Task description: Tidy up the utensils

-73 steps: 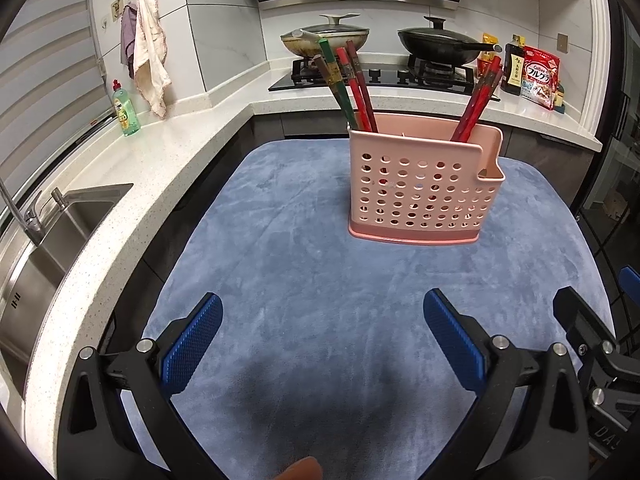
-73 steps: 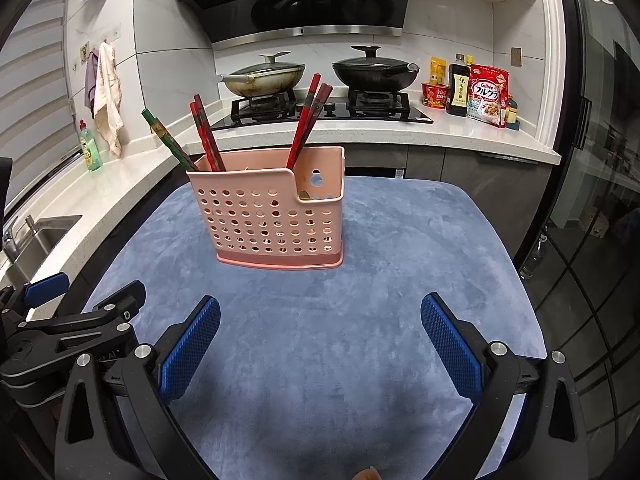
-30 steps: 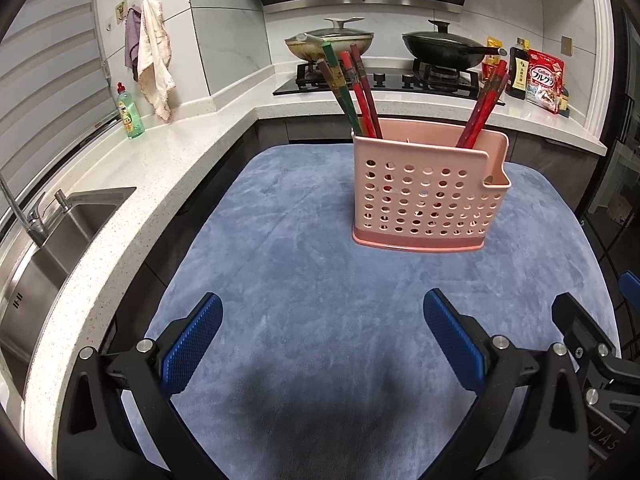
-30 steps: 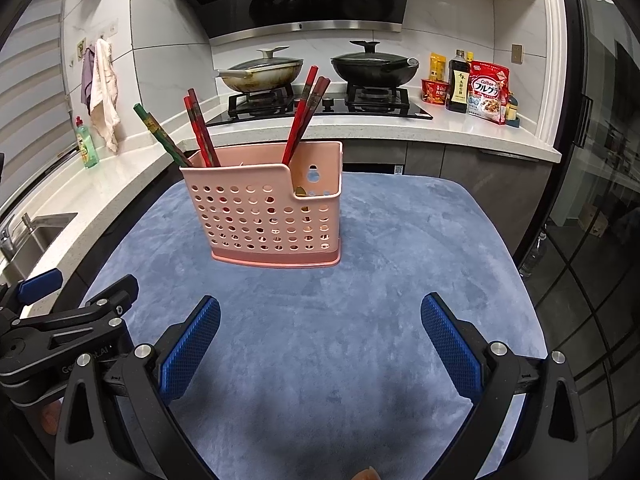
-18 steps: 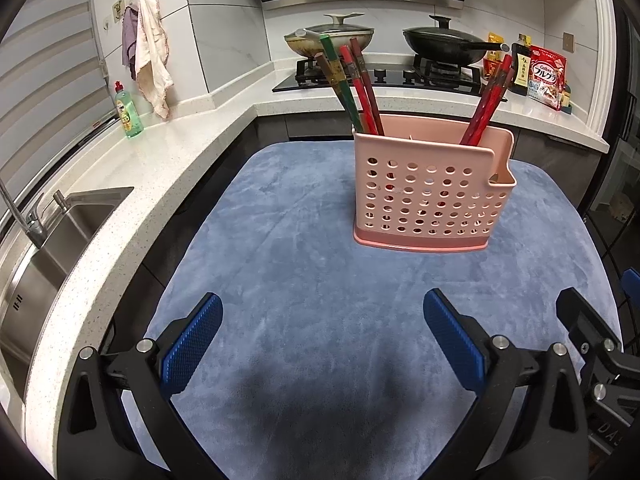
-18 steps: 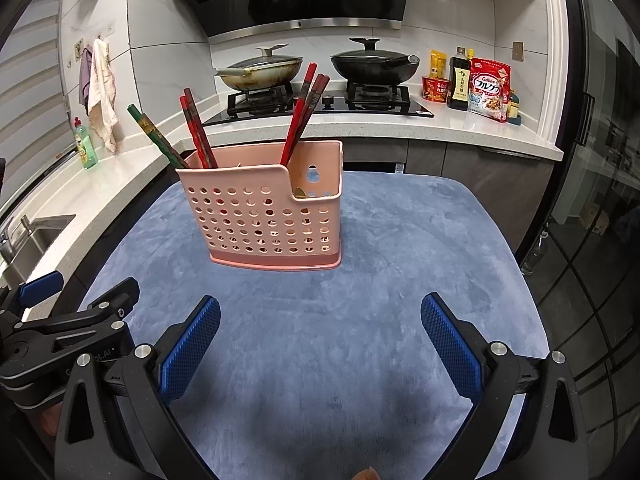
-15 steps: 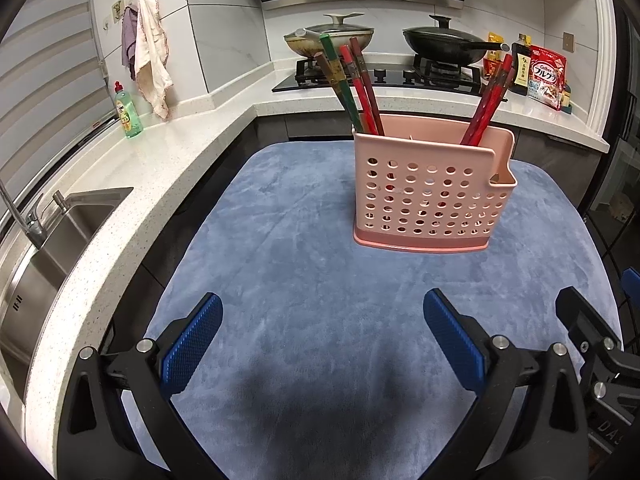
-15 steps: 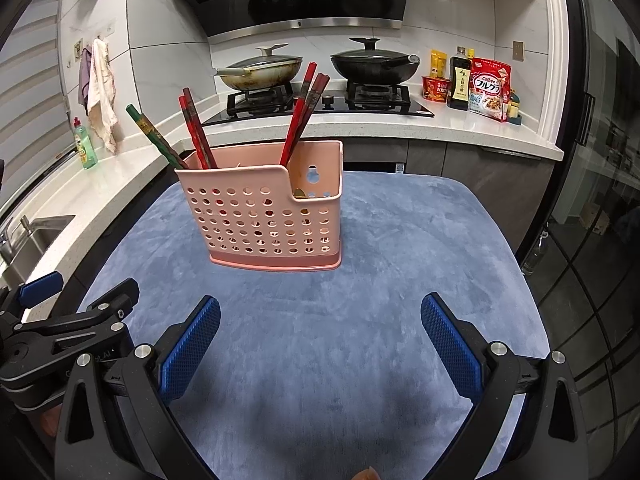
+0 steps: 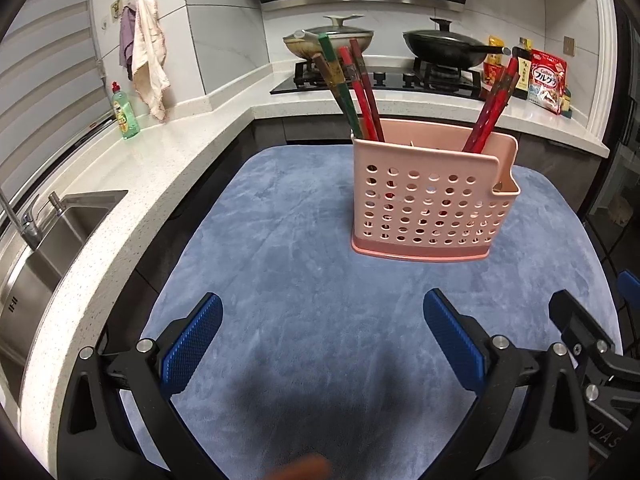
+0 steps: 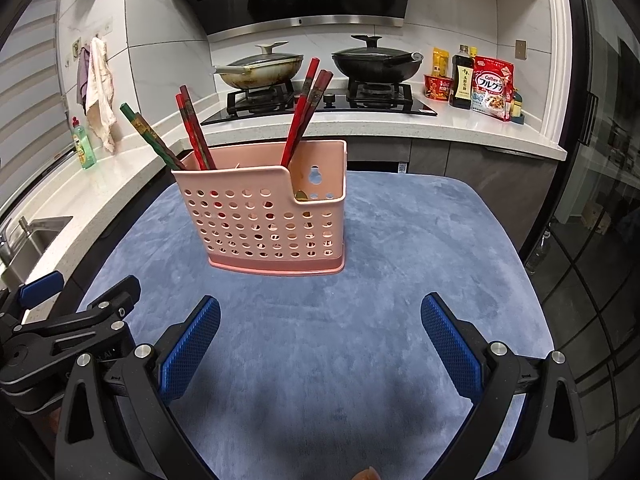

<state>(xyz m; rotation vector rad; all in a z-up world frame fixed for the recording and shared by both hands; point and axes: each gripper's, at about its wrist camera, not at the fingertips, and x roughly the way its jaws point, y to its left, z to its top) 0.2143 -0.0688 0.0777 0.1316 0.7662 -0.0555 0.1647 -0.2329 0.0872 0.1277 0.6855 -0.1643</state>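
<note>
From the left wrist camera, the left gripper (image 9: 322, 338) is spread wide with nothing between its blue pads (image 9: 191, 350), low in the frame over the blue mat (image 9: 280, 248). The pink holder (image 9: 430, 200) stands upright right of centre, with green and red chopsticks (image 9: 352, 88) leaning out at its left end and a red pair (image 9: 490, 112) at its right.

From the right wrist camera, the right gripper (image 10: 320, 344) is likewise released and empty. The holder sits at centre frame on the mat, well apart from the pads.
</note>
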